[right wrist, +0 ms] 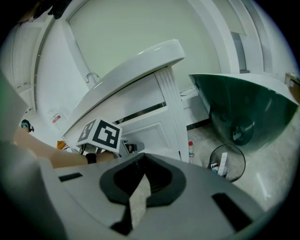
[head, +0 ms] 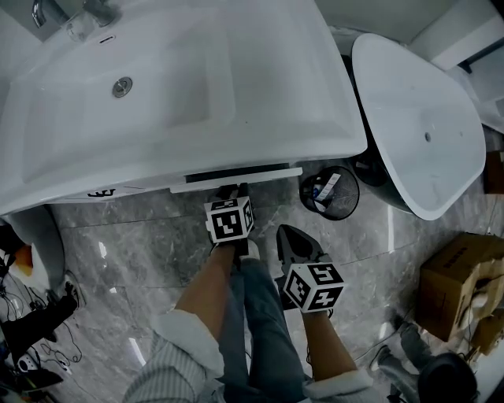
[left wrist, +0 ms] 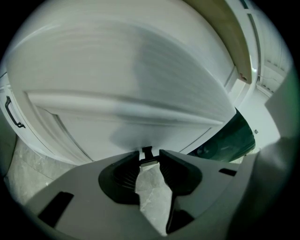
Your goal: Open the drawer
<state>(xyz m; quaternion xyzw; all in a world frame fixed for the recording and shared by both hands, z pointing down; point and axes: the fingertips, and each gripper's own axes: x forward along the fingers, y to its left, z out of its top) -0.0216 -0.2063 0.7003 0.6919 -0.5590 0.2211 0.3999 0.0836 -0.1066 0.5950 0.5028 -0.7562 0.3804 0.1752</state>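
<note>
A white basin (head: 260, 71) fills the upper left, its round drain (head: 121, 86) set toward the left and a chrome faucet (head: 47, 9) at the top edge; a freestanding bathtub (head: 409, 102) stands to its right; near both, a wire wastebasket (head: 329, 192) holding litter sits on the grey marble floor (head: 142, 252); a cardboard box (head: 457, 275) lies lower right.

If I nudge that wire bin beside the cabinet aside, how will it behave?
The wire bin looks light: open mesh holding only a few small packages, so a slight push should move it. On the polished stone floor it would probably slide rather than grip. Pushed near the rim, it might tip, given so little weight inside.
</note>
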